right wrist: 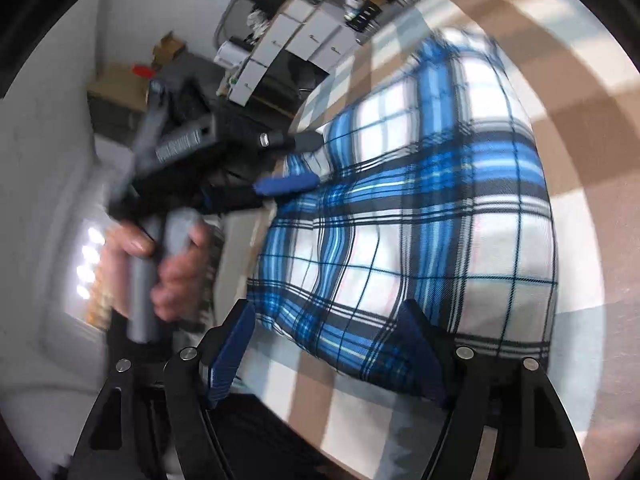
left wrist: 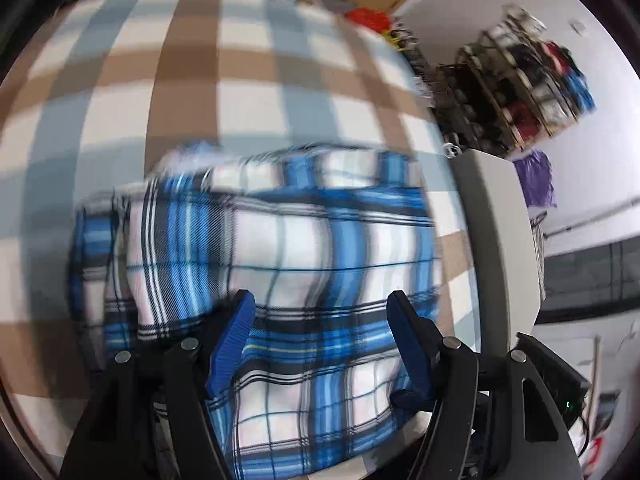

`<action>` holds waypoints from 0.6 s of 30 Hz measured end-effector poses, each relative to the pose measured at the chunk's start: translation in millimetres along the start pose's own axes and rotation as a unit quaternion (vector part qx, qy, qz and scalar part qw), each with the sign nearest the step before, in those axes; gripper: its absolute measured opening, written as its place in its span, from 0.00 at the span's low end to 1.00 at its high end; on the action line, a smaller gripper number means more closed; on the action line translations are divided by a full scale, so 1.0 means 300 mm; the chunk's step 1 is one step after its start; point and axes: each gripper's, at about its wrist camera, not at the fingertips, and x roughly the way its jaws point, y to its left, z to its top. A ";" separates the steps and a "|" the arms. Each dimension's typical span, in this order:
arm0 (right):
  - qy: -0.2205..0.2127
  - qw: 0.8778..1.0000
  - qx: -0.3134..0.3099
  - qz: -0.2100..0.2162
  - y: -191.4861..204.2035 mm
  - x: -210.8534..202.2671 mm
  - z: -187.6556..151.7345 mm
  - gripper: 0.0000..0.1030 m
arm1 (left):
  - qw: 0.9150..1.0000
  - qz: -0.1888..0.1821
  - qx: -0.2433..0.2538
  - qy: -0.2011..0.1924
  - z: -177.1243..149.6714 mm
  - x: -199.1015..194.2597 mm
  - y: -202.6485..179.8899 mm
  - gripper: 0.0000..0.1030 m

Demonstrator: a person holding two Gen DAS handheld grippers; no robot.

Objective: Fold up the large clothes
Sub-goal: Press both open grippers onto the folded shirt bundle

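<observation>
A blue, white and black plaid garment (left wrist: 280, 248) lies folded into a compact block on a table with a brown, grey and white checked cloth (left wrist: 192, 64). My left gripper (left wrist: 320, 308) is open, its blue fingers spread over the near edge of the garment, nothing between them held. In the right wrist view the same garment (right wrist: 420, 208) fills the middle. My right gripper (right wrist: 328, 320) is open, its fingers spread at the garment's near edge. The left gripper (right wrist: 292, 164) shows there too, held by a hand (right wrist: 176, 264) at the garment's far left side.
The table's edge runs close to the garment's right side (left wrist: 452, 264), beside a grey-white unit (left wrist: 500, 216). Shelves of clothes (left wrist: 520, 92) stand against the wall. White drawers and boxes (right wrist: 304, 36) stand beyond the table. The checked cloth (right wrist: 560, 128) extends past the garment.
</observation>
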 end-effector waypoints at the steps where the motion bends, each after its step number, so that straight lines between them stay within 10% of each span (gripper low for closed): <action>1: -0.006 1.000 -0.021 -0.021 0.030 -0.004 0.000 0.78 | 1.000 0.020 0.019 -0.010 0.006 -0.018 -0.024 0.62; 4: -0.063 0.984 -0.119 -0.116 0.154 -0.038 -0.037 0.78 | 0.996 0.082 0.036 -0.015 0.046 0.025 -0.010 0.62; 9: -0.027 0.929 -0.239 -0.282 0.200 0.099 -0.119 0.74 | 0.999 0.034 -0.030 0.022 0.086 0.122 0.117 0.62; 18: -0.001 0.943 -0.196 -0.268 0.149 0.135 -0.094 0.77 | 0.998 -0.008 -0.059 0.025 0.028 0.005 0.130 0.62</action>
